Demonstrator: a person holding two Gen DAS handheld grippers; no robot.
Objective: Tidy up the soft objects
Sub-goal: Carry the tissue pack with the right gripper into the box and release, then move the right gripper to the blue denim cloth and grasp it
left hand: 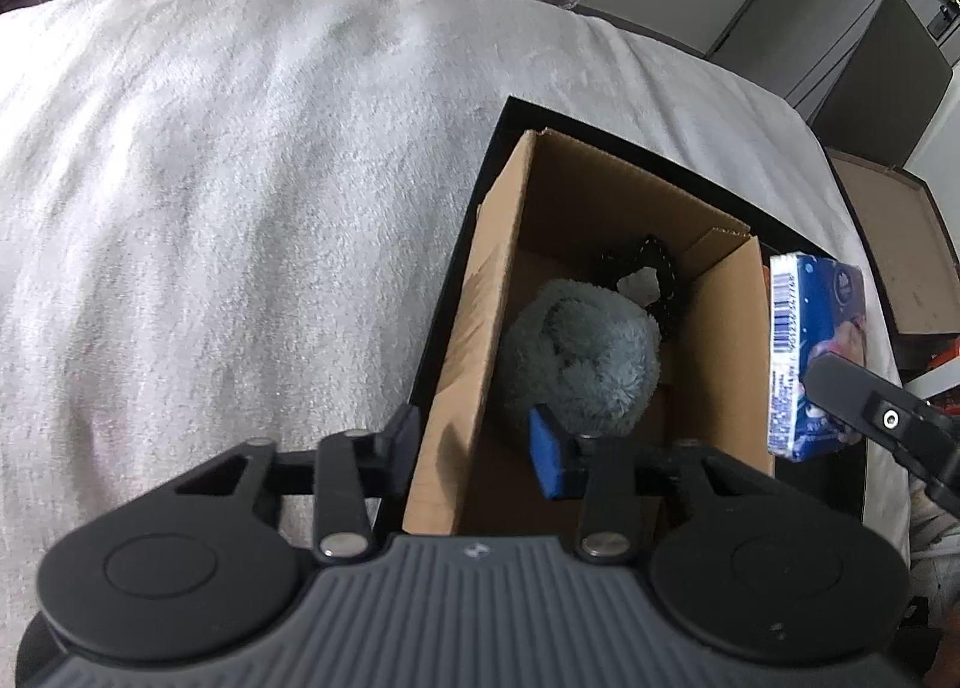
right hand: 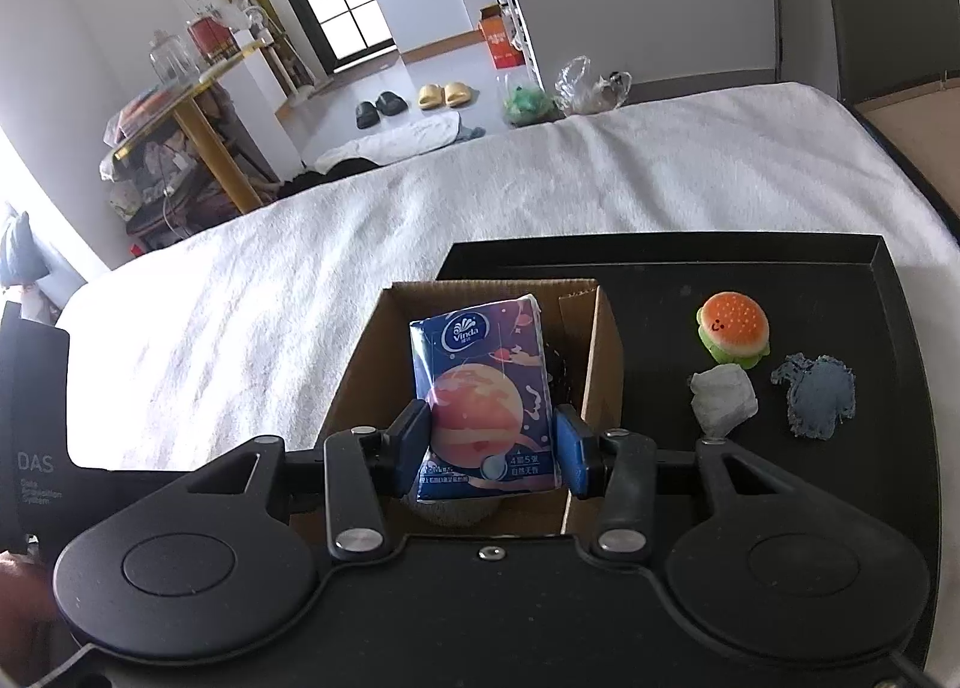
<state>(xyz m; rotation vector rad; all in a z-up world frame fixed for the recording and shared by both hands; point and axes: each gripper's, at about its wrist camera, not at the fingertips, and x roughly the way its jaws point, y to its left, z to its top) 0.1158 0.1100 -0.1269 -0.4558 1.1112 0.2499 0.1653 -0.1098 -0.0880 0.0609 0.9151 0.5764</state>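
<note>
The tissue pack stands upright in the right tool, pads pinching its two sides, right above the open cardboard box, so the drop is straight down. At two o'clock, burger toy waits on the black tray. Left tool straddles the box's near-left wall, narrowly open, gripping nothing I can see.
</note>
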